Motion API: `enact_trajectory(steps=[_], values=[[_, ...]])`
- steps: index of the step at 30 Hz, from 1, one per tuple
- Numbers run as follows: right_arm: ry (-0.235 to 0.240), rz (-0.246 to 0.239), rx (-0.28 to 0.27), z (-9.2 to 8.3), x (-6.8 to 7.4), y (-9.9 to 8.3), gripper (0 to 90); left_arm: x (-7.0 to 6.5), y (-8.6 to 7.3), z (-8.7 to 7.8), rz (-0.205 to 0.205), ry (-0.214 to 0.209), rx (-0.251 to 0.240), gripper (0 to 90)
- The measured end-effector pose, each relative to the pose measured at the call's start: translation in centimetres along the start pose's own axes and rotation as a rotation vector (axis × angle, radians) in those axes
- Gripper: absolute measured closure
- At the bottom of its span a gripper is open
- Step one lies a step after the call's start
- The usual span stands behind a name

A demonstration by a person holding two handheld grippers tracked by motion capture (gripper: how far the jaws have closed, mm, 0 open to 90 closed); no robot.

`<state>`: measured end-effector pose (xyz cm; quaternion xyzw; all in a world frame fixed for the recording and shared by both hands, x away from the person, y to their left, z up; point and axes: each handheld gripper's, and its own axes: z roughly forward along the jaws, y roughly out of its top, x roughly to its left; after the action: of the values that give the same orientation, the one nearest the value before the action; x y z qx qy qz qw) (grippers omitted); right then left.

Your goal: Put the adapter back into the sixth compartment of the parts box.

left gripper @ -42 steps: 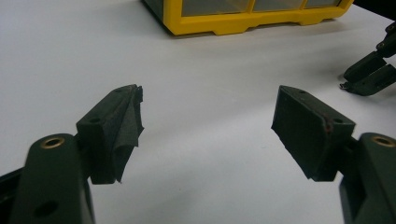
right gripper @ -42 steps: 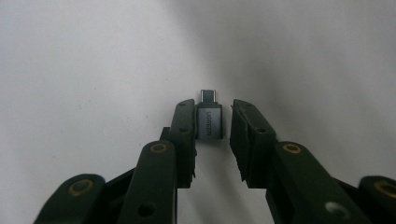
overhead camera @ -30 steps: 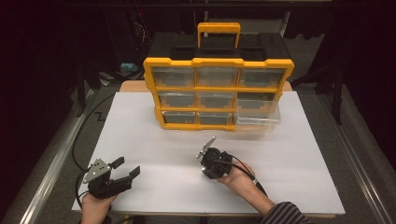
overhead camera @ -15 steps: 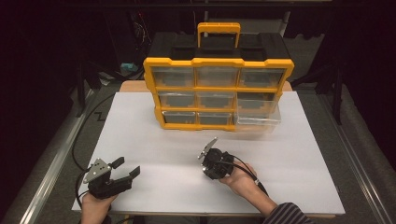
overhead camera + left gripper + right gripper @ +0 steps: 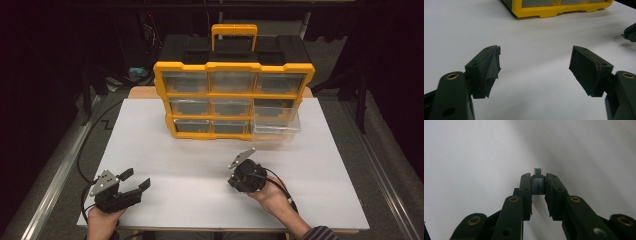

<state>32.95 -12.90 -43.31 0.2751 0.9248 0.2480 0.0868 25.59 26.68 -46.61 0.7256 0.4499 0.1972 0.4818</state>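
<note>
Yellow-framed drawer organizer at far side of white table, black top w/ yellow handle; bottom-right clear drawer pulled partway out, contents unreadable thru plastic. Right gripper clamped on small grey USB adapter, metal plug end poking past tips, just above tabletop near organizer front. Left gripper spread wide, nothing between pads, low over table at near-left.

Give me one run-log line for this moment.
right gripper: shut on small grey adapter | left gripper: open, empty, over white table | organizer: bottom-right drawer pulled out
</note>
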Motion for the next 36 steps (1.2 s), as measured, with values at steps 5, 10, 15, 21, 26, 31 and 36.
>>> enact_trajectory(steps=[5,10,15,21,26,31,36], values=[[0.003,0.039,-0.044,-0.8,-0.5,-1.2,76.8,0.0,0.0,0.0,0.0,0.001,0.0,25.5],[0.007,0.075,-0.086,-1.5,-1.0,-2.2,76.8,0.0,0.0,0.0,-0.001,0.001,0.0,25.5],[-0.004,0.113,-0.155,-2.9,-1.9,-4.0,76.8,0.0,0.0,0.0,0.0,0.003,-0.001,25.5],[-0.022,0.154,-0.23,-4.3,-2.5,-5.9,76.8,0.0,0.0,0.0,-0.002,0.006,-0.002,25.6],[-0.021,0.204,-0.278,-5.1,-3.2,-7.3,76.8,0.0,0.0,0.0,-0.001,0.008,-0.004,25.5],[-0.021,0.238,-0.315,-5.5,-3.7,-8.4,76.8,0.0,0.0,0.0,-0.004,0.01,-0.006,25.5],[-0.025,0.266,-0.356,-6.0,-4.0,-9.3,76.8,0.1,0.0,-0.1,-0.007,0.012,-0.01,25.5]])
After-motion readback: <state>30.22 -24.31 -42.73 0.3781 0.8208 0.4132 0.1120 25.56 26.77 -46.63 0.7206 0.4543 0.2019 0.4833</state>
